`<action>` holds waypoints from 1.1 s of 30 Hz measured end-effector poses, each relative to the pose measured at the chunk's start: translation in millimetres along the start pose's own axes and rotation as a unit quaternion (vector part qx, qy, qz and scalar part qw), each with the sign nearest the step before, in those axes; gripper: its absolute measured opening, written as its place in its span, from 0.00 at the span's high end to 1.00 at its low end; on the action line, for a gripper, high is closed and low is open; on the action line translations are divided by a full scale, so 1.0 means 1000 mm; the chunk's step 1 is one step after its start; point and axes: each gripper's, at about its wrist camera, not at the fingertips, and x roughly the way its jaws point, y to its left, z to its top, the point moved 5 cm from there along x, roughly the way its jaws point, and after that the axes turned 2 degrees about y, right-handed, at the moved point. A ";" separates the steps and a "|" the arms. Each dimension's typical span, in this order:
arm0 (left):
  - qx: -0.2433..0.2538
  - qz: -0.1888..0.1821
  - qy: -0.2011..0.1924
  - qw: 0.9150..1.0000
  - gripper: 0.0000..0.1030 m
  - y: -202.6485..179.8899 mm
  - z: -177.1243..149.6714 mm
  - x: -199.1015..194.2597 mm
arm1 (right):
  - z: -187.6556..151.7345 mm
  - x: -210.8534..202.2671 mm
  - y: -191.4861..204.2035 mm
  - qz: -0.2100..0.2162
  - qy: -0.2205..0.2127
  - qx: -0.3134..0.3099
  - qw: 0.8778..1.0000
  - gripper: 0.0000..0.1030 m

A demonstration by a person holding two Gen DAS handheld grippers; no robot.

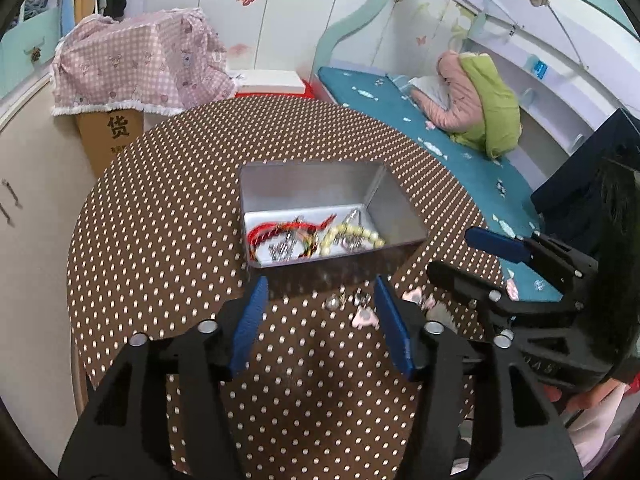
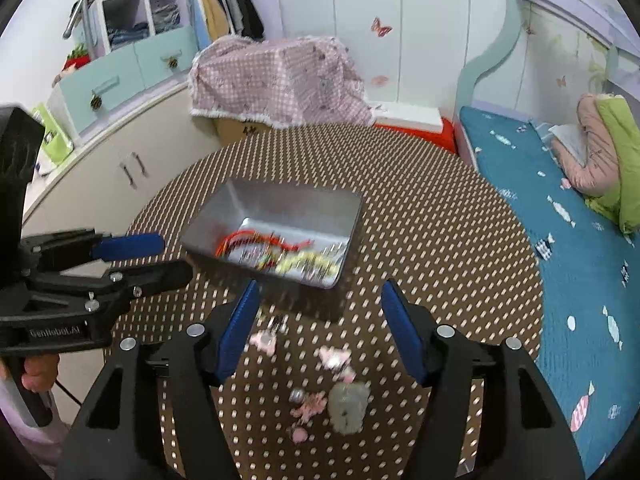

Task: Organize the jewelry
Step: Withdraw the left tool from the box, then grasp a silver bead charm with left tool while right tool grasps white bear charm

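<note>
An open silver metal box stands on the round brown dotted table. Inside lie a red cord bracelet, a pale bead bracelet and small silver pieces. Loose pink and silver pieces lie on the table in front of the box. A grey piece lies nearest. My left gripper is open and empty above the table before the box. My right gripper is open and empty over the loose pieces.
A teal bed with a pink and green jacket runs along the right. A pink checked cloth covers a cardboard box behind the table. A cream cabinet stands on the left.
</note>
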 end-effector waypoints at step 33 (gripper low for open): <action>-0.033 0.000 0.053 0.998 0.35 0.031 -0.050 0.029 | -0.042 0.063 0.044 0.008 0.074 -0.057 0.996 0.80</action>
